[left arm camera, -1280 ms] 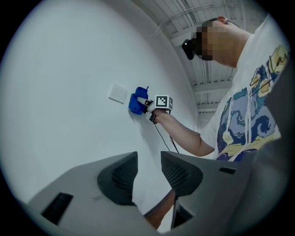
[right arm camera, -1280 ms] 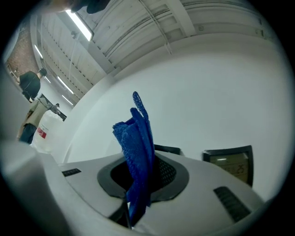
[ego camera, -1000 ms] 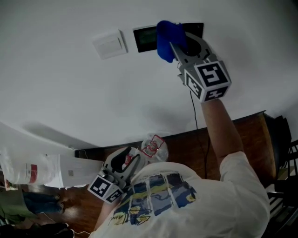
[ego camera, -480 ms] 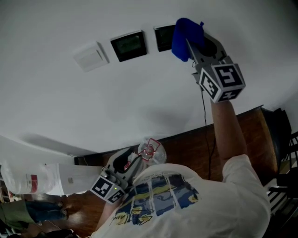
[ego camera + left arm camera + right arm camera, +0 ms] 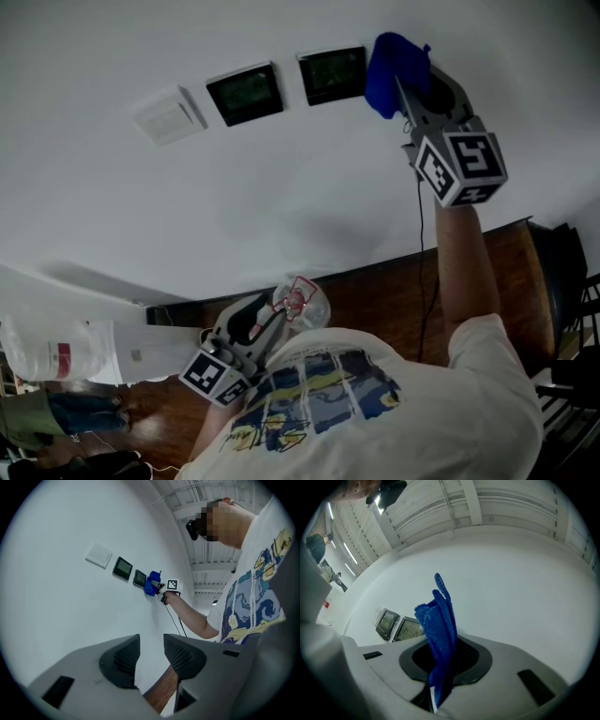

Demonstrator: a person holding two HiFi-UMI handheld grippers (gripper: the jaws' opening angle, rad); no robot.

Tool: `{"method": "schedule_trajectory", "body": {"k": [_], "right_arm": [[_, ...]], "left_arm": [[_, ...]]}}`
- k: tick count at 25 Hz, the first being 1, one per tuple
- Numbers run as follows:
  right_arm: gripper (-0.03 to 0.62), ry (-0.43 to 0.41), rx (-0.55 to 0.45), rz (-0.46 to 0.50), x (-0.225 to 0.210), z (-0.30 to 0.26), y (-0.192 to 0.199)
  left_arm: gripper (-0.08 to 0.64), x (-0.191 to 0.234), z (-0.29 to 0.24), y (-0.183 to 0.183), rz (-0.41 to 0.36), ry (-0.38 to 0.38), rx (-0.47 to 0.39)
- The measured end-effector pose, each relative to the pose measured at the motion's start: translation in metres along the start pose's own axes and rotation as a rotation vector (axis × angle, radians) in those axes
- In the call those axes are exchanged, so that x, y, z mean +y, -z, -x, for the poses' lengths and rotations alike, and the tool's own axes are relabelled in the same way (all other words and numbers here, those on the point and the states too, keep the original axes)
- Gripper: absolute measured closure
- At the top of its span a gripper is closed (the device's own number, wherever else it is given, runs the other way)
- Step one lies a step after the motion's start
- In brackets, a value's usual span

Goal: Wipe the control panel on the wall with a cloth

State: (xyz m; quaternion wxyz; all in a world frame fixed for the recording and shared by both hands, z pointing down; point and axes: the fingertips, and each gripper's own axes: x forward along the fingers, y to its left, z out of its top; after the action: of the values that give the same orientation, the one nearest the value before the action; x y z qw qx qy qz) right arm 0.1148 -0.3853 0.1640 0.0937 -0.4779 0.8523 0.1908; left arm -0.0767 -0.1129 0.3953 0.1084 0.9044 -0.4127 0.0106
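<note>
Two dark control panels [image 5: 244, 93] [image 5: 332, 74] hang side by side on the white wall, with a white switch plate [image 5: 169, 115] to their left. My right gripper [image 5: 410, 82] is raised to the wall and shut on a blue cloth [image 5: 396, 67], which sits just right of the right-hand panel. In the right gripper view the cloth [image 5: 440, 625] stands up from between the jaws, and both panels [image 5: 386, 622] [image 5: 408, 630] show to its left. My left gripper [image 5: 267, 319] hangs low by the torso, open with nothing in it [image 5: 151, 651].
A black cable [image 5: 419, 244] runs down the wall below the right gripper to a dark wooden ledge [image 5: 375, 291]. A clear plastic bag with red print [image 5: 302, 300] lies by the left gripper. A white bundle [image 5: 84, 347] is at lower left and dark furniture [image 5: 572, 281] at right.
My right gripper has carried the cloth rightward across the right-hand panel and off its edge, so that panel now shows whole. The left gripper has stayed low.
</note>
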Motion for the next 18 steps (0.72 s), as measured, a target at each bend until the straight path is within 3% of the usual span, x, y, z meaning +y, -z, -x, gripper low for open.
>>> {"method": "schedule_trajectory", "body": {"k": [9,18], "right_arm": [[0.503,-0.067,-0.004,-0.039,-0.002,0.006,0.016],[0.503,-0.092,0.123,-0.080,0.051,0.106,0.069]], "left_arm": [[0.419,-0.006,-0.010,0.001,-0.019,-0.091,0.012],[0.419,-0.023,0.022,0.008,-0.025,-0.135,0.003]]}}
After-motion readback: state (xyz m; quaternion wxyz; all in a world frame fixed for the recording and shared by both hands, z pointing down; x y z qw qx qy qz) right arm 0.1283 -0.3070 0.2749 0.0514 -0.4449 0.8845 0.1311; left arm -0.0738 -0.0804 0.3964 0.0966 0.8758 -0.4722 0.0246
